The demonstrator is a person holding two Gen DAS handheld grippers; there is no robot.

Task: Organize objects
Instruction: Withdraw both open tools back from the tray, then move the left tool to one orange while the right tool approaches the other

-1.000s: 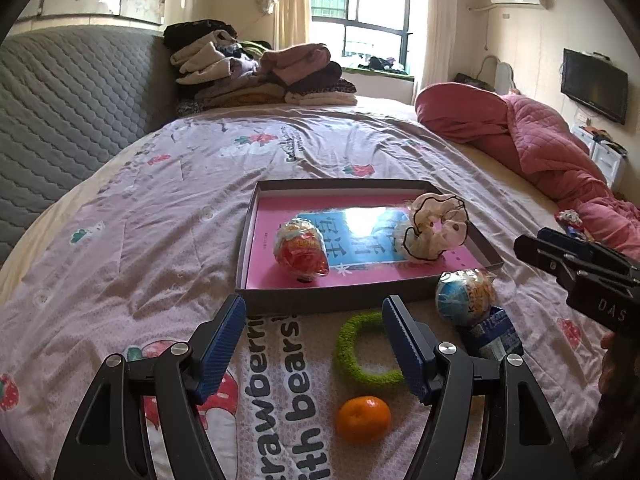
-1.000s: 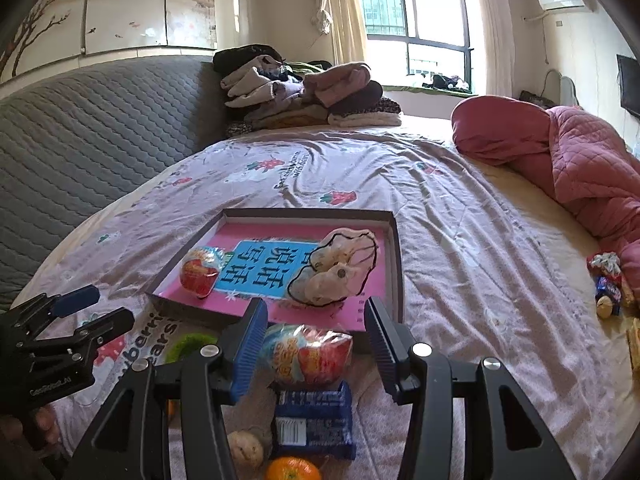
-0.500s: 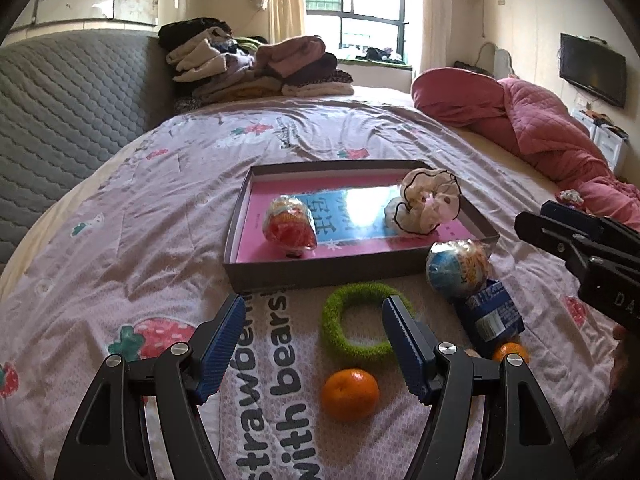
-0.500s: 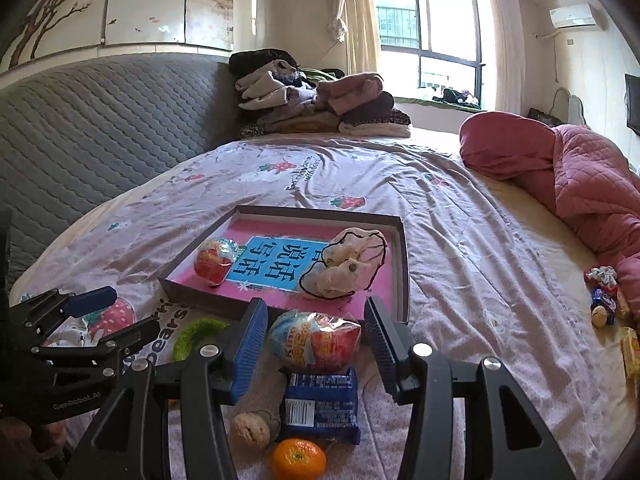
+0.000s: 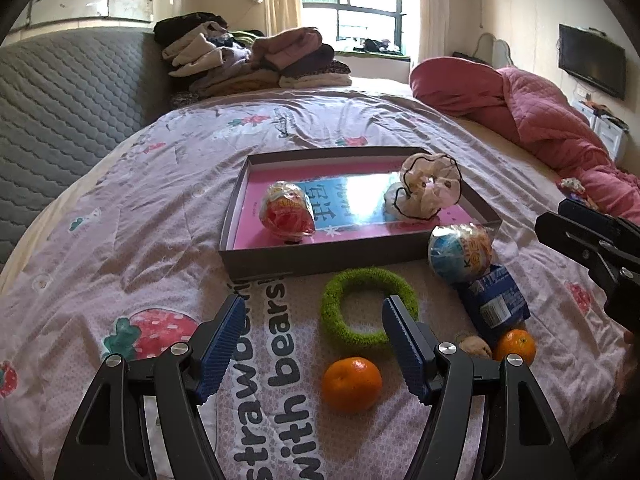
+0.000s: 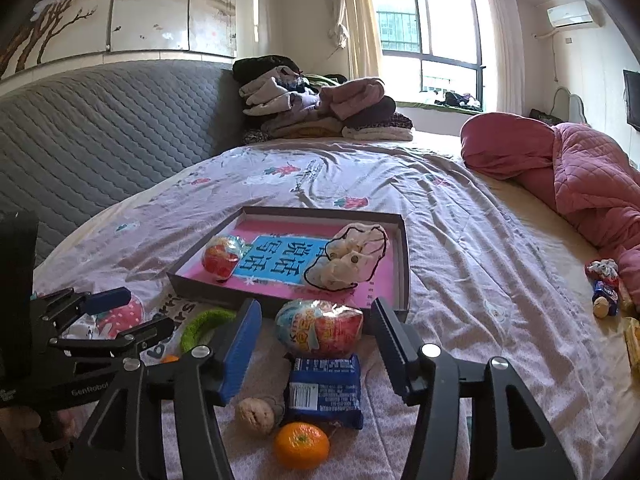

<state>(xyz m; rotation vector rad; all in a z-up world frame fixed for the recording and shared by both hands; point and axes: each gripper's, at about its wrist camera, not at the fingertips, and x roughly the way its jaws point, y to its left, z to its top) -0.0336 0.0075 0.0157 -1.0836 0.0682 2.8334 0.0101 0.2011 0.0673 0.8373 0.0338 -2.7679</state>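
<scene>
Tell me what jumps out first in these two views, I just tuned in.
The shallow pink-lined tray sits mid-bed, holding one wrapped toy egg and a cream scrunchie. In front of it lie a green fuzzy ring, a second wrapped egg on a blue snack pack, and two small oranges. The right gripper is lined up on that second egg, jaws just widened and not touching it.

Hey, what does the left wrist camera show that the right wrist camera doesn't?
Only the left wrist view shows a second tangerine beside the green ring. Only the right shows the painted wall panels. Both share the tray, the wrapped egg outside it, the blue packet, and open grippers, left and right.
</scene>
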